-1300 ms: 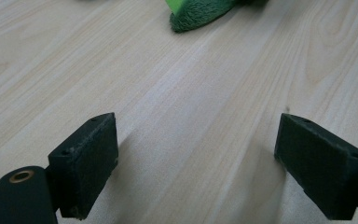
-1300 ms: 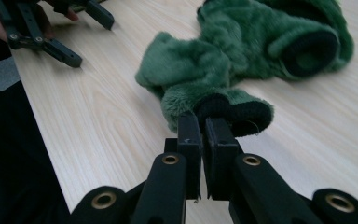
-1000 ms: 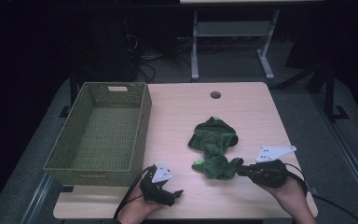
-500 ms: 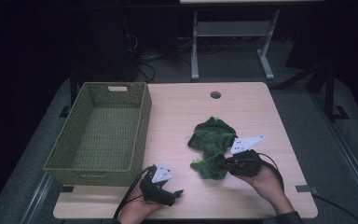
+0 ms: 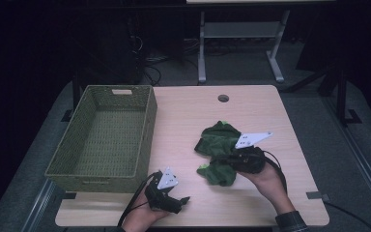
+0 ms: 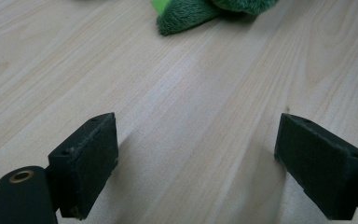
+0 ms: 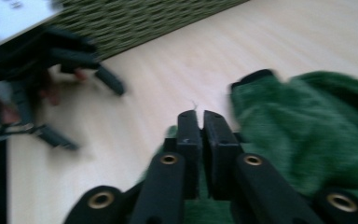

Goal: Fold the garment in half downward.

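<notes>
Where wood lies bare: left hand-held gripper point(image 5: 186, 199).

Matt, pale wood-grain table point(image 5: 270, 111); fuzzy green plush cloth toy point(image 5: 217, 137); coarse woven olive basket point(image 5: 104, 133) at left; matt black gripper pads point(image 6: 86, 156).

One desk point(image 5: 251, 106), light wood. One basket point(image 5: 147, 125), green wicker, on desk's left side. One green plush toy point(image 5: 220, 137), crumpled heap; can't tell if heap hides a second piece. Two grippers: left gripper point(image 5: 174, 203), right gripper point(image 5: 224, 159). Two jaws each, four in all. Two grey plates, one atop each gripper. Two hands. One round hole point(image 5: 223, 98) in desk top.
</notes>
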### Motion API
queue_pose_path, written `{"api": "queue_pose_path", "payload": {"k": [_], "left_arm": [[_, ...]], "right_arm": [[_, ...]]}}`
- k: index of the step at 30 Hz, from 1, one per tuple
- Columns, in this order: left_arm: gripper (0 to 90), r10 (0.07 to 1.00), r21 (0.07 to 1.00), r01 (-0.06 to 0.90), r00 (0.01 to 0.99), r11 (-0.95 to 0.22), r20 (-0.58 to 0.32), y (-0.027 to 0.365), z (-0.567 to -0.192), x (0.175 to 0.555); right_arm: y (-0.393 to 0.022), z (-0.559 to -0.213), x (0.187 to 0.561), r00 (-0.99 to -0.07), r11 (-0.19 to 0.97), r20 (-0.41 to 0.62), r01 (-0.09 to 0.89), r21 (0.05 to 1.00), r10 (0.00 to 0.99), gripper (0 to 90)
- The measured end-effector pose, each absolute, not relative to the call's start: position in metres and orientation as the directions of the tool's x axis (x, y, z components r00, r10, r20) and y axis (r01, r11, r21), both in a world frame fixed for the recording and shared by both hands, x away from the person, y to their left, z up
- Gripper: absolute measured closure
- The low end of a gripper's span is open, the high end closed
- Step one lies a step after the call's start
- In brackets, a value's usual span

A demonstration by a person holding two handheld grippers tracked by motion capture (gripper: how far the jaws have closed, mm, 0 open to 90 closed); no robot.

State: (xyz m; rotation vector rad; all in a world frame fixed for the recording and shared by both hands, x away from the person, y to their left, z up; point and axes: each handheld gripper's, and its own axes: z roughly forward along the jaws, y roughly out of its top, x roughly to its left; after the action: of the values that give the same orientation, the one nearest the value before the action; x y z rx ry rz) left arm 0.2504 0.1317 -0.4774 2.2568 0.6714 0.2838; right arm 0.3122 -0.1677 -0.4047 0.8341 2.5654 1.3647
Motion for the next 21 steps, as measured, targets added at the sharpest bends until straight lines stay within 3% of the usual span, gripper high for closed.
{"api": "queue_pose_path", "payload": {"k": [5, 21], "left_arm": [[12.7, 0.543, 0.719, 0.377, 0.839, -0.584, 0.001, 0.132, -0.477, 0.251], [12.7, 0.545, 0.719, 0.380, 0.838, -0.582, -0.002, 0.132, -0.477, 0.250]], "right_arm": [[-0.172, -0.408, 0.325, -0.809, 0.415, 0.157, 0.444, 0.794, 0.566, 89.9], [-0.160, -0.455, 0.333, -0.780, 0.508, 0.211, 0.561, 0.654, 0.589, 90.0]]}}
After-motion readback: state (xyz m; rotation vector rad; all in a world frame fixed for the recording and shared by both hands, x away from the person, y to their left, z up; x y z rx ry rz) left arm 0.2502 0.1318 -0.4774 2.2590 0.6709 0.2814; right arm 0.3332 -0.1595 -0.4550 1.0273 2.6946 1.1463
